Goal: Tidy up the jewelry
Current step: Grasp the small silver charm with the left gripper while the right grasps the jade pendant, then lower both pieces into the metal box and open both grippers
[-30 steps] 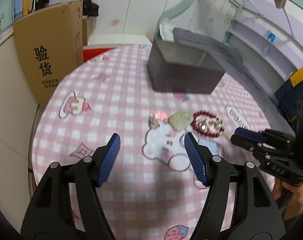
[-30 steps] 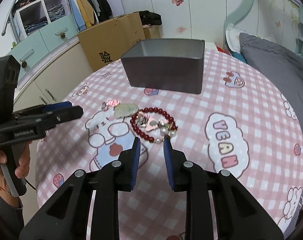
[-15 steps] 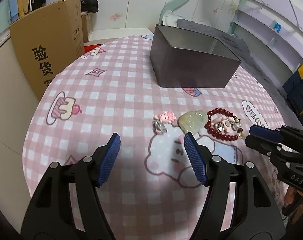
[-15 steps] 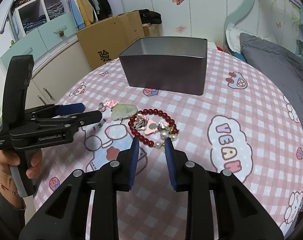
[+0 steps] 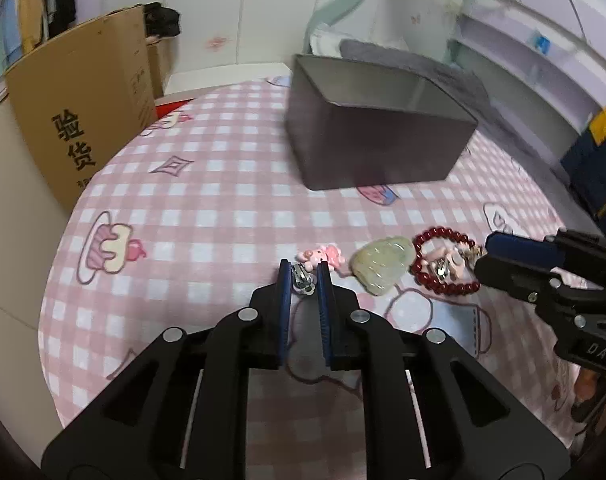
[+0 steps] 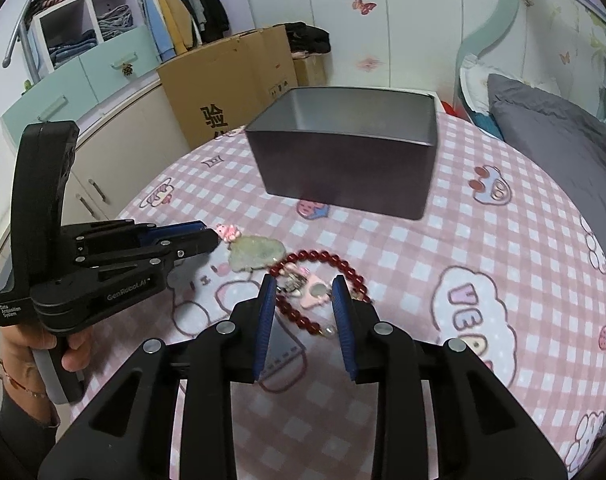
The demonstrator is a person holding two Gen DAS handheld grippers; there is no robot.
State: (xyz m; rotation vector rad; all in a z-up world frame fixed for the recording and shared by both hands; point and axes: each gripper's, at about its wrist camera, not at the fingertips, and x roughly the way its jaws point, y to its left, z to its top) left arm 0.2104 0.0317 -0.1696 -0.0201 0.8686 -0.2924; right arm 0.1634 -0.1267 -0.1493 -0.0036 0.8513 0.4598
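Observation:
My left gripper [image 5: 304,276] is nearly shut around a small silver clip [image 5: 302,282] joined to a pink charm [image 5: 321,255] on the pink checked tablecloth. A pale green jade pendant [image 5: 381,266] lies just right of it. A red bead bracelet [image 5: 443,264] with small pink and silver pieces inside its ring lies further right. My right gripper [image 6: 303,292] is open, its tips straddling the pieces inside the red bead bracelet [image 6: 323,264]. The left gripper [image 6: 199,238] also shows in the right wrist view beside the jade pendant [image 6: 255,256].
A dark grey open box [image 5: 375,140] stands at the back of the round table, also in the right wrist view [image 6: 347,160]. A cardboard carton [image 5: 83,112] stands left of the table. A grey pillow [image 6: 555,148] lies at right.
My left gripper has moved forward and closed from wide open onto the silver clip. My right gripper has moved forward over the bracelet and opened a little wider.

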